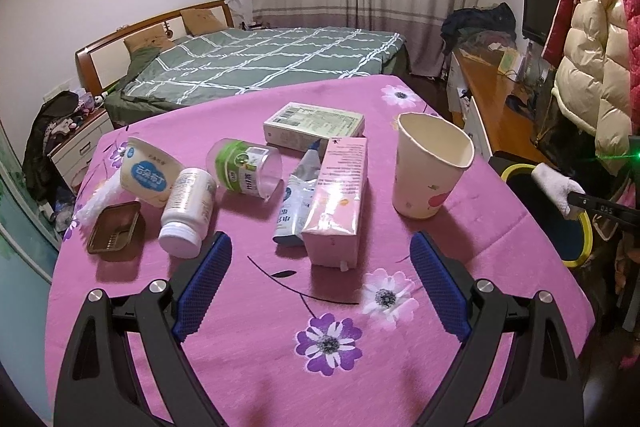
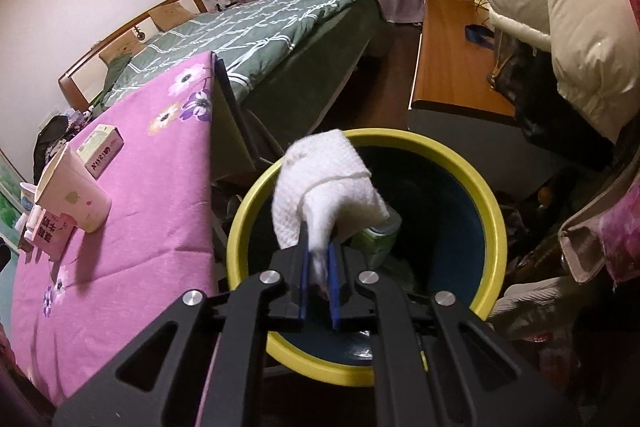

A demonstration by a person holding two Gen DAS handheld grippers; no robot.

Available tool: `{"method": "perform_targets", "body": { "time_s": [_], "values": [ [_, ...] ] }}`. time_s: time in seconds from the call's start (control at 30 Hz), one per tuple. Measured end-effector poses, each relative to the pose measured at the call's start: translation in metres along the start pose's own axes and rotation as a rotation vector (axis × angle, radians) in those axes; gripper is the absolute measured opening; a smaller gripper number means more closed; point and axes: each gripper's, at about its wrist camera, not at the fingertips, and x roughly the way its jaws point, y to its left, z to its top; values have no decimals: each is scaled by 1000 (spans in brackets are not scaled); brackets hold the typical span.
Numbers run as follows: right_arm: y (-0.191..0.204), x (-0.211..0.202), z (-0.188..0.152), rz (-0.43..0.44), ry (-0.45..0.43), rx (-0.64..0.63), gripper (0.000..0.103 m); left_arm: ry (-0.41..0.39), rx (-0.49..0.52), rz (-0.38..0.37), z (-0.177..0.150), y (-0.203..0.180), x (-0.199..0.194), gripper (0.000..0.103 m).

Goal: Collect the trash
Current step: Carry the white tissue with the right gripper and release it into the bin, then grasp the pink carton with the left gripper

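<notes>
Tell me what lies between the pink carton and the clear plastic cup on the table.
A crumpled blue-and-white pouch lies between the pink carton and the clear plastic cup, touching the carton; the left wrist view shows it.

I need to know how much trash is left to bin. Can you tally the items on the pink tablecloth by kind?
Boxes and cartons: 2, green-white box, pink carton
Cups and tubs: 3, paper cup, pudding cup, clear green-label cup
Bottles: 1, white bottle
Pouches: 1, blue-white pouch
Trays: 1, brown tray
Tissue wads: 1, white tissue
Total: 9
</notes>
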Motion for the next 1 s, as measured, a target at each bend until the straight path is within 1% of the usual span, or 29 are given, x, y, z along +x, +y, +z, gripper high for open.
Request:
{"method": "perform_targets", "body": {
  "time_s": [0.03,0.1,0.4,0.53,0.7,0.8,0.87,0.93,1.0],
  "values": [
    [1,0,0,0,0,4,14,1,1,-1,0,-1,1,89],
    [1,0,0,3,-3,9,24,3,6,-1,0,-2,2,89],
    [1,-1,-1,13,-4,7,27,22,19,-14,1,-1,18,89],
    [4,1,-1,16,3,2,27,38,17,-3,2,4,36,89],
    [5,3,-1,21,6,-1,27,67,26,-29,3,6,58,89],
    [5,4,-2,24,9,-2,27,97,27,-51,4,6,72,76],
    [6,5,-2,25,11,-3,27,109,16,-63,4,8,80,72],
    [6,5,-2,25,13,-2,27,113,12,-77,4,7,84,63],
    [5,6,-2,25,14,-1,27,104,19,-85,5,5,85,59]
  ]
}}
